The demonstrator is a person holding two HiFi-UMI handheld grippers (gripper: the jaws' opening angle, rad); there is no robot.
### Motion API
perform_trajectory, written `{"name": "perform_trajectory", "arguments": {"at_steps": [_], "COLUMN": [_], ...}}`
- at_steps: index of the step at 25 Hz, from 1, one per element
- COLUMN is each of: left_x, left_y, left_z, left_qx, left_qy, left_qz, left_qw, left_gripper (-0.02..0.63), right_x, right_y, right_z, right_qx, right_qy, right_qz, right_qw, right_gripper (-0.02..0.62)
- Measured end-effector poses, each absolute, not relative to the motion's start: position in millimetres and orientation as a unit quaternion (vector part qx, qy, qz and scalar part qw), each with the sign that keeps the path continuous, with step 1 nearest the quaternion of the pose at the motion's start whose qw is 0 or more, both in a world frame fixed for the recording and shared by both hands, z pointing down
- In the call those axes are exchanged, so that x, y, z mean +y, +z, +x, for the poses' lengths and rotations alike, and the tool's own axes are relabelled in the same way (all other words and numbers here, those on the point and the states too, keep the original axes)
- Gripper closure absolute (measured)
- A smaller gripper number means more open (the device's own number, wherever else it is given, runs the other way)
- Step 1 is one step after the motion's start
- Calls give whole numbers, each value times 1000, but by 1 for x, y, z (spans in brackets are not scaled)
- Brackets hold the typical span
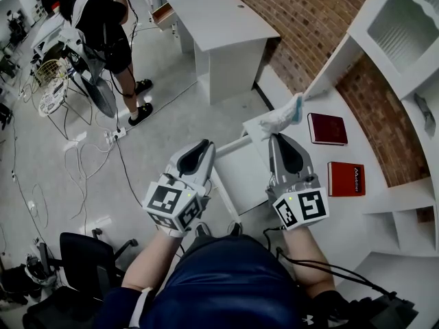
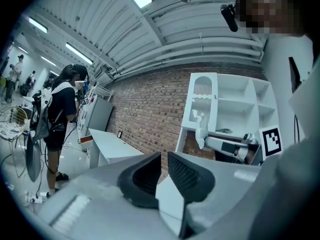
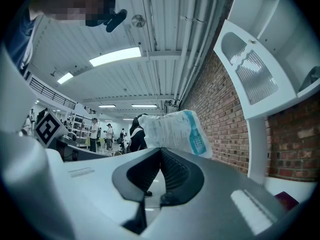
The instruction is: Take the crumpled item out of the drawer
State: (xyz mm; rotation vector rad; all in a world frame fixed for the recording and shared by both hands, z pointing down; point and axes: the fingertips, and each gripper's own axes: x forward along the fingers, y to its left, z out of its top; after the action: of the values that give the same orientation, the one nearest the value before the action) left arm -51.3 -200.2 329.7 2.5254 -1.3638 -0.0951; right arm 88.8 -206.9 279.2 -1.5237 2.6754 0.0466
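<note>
The crumpled item is a white packet with blue print (image 1: 285, 117). My right gripper (image 1: 274, 136) is shut on its lower edge and holds it up above the far end of the open white drawer (image 1: 240, 173). In the right gripper view the packet (image 3: 172, 131) stands up just past the closed tips of that gripper (image 3: 160, 149). My left gripper (image 1: 206, 144) hovers over the drawer's left side, holding nothing. A narrow gap shows between the tips of the left gripper (image 2: 163, 154). The left gripper view also shows the packet (image 2: 201, 129) hanging from the right gripper.
Two red books (image 1: 326, 128) (image 1: 346, 178) lie on the white shelf top to the right, below a brick wall. A white table (image 1: 219, 22) stands ahead. A person (image 1: 110, 33) stands at the far left among floor cables. A black chair (image 1: 86, 256) is at lower left.
</note>
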Motion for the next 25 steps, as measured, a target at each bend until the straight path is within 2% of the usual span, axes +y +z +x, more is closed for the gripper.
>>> {"name": "perform_trajectory", "arguments": {"at_steps": [25], "left_x": [-198], "left_y": [331], "left_z": [-38], "left_qx": [-471], "left_qy": [-22], "left_qz": [872], "left_qw": [136], "left_gripper": [560], "right_x": [-207], "right_y": [279], "right_z": [101], "right_qx": [871], "right_qy": [13], "right_qz": [-491], "right_qw": [33], "right_gripper": [591]}}
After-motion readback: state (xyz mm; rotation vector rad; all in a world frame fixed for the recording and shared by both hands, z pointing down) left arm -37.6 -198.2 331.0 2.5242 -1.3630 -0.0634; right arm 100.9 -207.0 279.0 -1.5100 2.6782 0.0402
